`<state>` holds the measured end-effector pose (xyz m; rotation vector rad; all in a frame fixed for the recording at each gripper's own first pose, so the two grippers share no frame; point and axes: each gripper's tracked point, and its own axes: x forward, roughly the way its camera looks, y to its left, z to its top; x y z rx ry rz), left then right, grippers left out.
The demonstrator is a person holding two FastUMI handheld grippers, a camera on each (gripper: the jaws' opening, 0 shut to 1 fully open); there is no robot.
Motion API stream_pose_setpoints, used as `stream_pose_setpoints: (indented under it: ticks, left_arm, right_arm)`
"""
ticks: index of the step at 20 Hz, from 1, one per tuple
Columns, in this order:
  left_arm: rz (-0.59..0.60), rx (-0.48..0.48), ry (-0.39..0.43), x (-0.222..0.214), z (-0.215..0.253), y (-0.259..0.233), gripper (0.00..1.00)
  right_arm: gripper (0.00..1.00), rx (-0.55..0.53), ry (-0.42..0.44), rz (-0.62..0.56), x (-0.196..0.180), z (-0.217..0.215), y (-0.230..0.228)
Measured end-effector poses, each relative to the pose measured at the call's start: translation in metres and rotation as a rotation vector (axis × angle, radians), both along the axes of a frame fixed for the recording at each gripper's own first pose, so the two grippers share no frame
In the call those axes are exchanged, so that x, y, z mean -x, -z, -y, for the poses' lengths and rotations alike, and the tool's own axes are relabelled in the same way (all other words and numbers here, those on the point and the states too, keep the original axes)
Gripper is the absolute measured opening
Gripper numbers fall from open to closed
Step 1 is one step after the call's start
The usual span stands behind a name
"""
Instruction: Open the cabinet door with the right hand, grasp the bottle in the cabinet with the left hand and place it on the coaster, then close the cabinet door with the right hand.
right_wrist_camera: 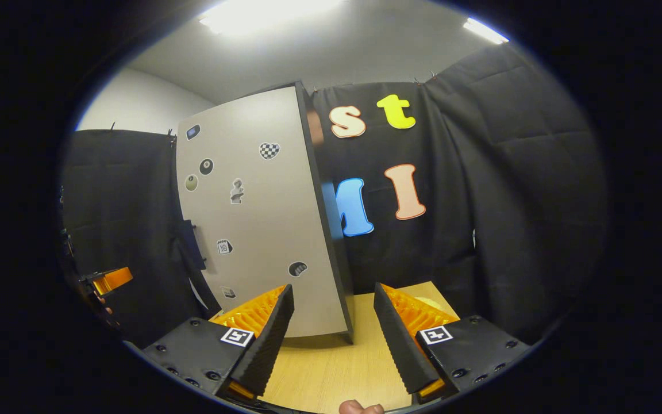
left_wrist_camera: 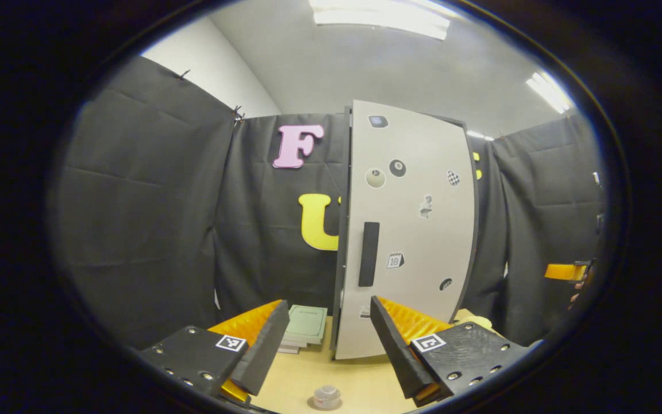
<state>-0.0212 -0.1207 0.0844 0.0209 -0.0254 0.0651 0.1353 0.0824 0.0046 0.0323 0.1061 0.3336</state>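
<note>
Before shut cabinet door (left_wrist_camera: 411, 230) | left gripper (left_wrist_camera: 325, 336) fingers apart | right gripper (right_wrist_camera: 334, 333) likewise

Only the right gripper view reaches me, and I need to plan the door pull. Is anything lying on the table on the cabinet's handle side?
Observer: Yes, a stack of green books lies on the table beside the cabinet there.
Operator: Is the left gripper ready?
Observer: The left gripper has its jaws wide apart, with nothing between them.
Operator: Anything below it?
Observer: A small round clear object sits on the table just in front of it.
</note>
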Motion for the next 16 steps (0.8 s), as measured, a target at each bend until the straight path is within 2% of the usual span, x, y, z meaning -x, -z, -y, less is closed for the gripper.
stream_pose_setpoints:
  ticks: [1, 7, 11, 13, 16]
  left_arm:
    - [0.000, -0.004, 0.010, -0.006, -0.002, 0.003, 0.87]
    - [0.027, -0.031, 0.102, -0.044, -0.005, 0.008, 0.89]
    - [0.049, 0.061, 0.185, -0.067, 0.004, 0.031, 0.89]
    - [0.036, 0.088, 0.197, -0.074, 0.007, 0.047, 0.89]
    - [0.014, 0.050, 0.199, -0.091, 0.021, 0.069, 0.87]
  right_arm:
    - [0.89, 0.009, 0.007, 0.005, -0.002, -0.004, 0.001]
    - [0.89, 0.011, 0.098, 0.024, -0.008, -0.011, 0.002]
    - [0.89, 0.008, 0.126, -0.019, -0.008, -0.019, 0.018]
    - [0.89, 0.031, 0.144, -0.017, -0.003, -0.016, 0.025]
    - [0.89, 0.061, 0.170, -0.011, 0.003, -0.001, 0.041]
